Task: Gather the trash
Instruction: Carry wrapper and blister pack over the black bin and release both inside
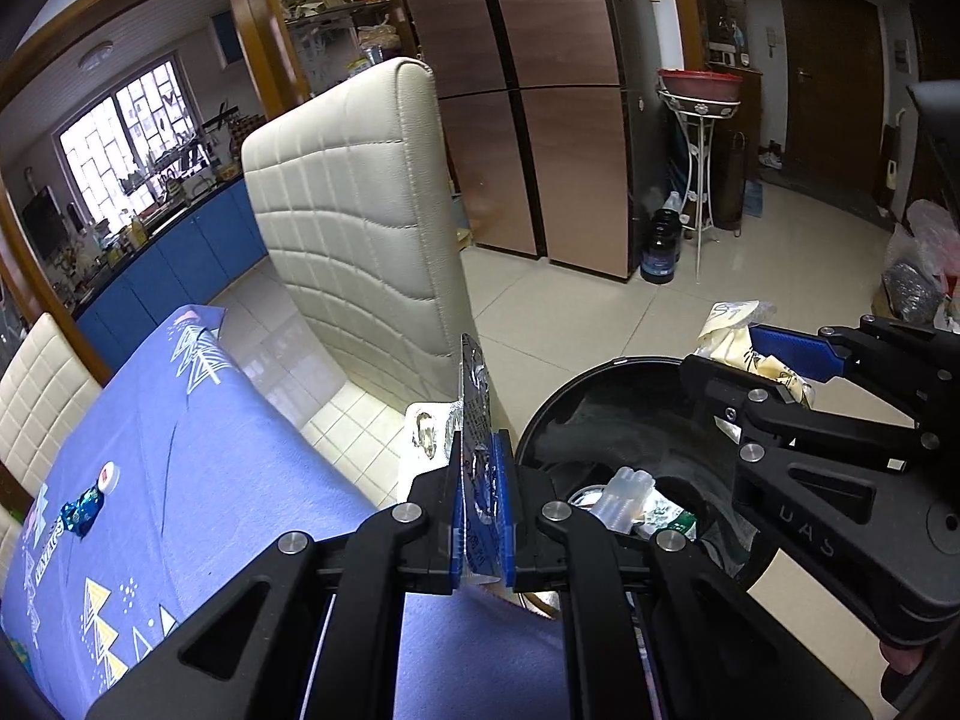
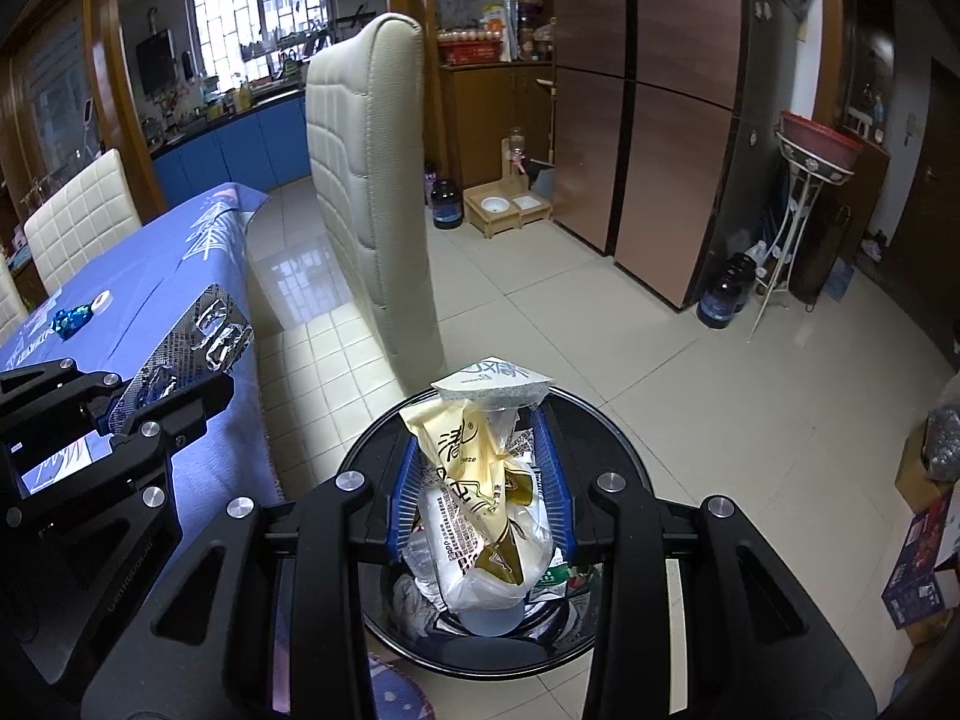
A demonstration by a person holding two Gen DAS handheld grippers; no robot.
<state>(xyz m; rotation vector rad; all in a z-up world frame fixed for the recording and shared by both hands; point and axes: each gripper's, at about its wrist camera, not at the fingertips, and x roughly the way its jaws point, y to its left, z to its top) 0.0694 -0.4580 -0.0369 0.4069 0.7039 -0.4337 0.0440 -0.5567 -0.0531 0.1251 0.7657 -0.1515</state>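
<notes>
My left gripper (image 1: 482, 450) is shut on a silver blister pack (image 1: 474, 384), which stands edge-on between the blue pads at the table's edge. My right gripper (image 2: 480, 444) is shut on a crumpled yellow and white plastic wrapper (image 2: 480, 480) above the round black bin (image 2: 606, 420). The bin (image 1: 576, 396) on the floor holds a clear plastic bottle (image 1: 624, 498) and other trash. In the right wrist view the left gripper (image 2: 174, 387) and blister pack (image 2: 204, 330) hang over the table edge. The left wrist view shows the right gripper (image 1: 750, 360) with the wrapper (image 1: 729, 324).
The blue-clothed table (image 1: 180, 450) carries a blue candy wrapper (image 1: 81, 510) and a small white cap (image 1: 108, 476). A cream padded chair (image 2: 372, 180) stands between table and bin. Tall brown cabinets (image 2: 660, 120), a dark jar (image 2: 723, 300) and a white plant stand (image 2: 798, 228) lie beyond.
</notes>
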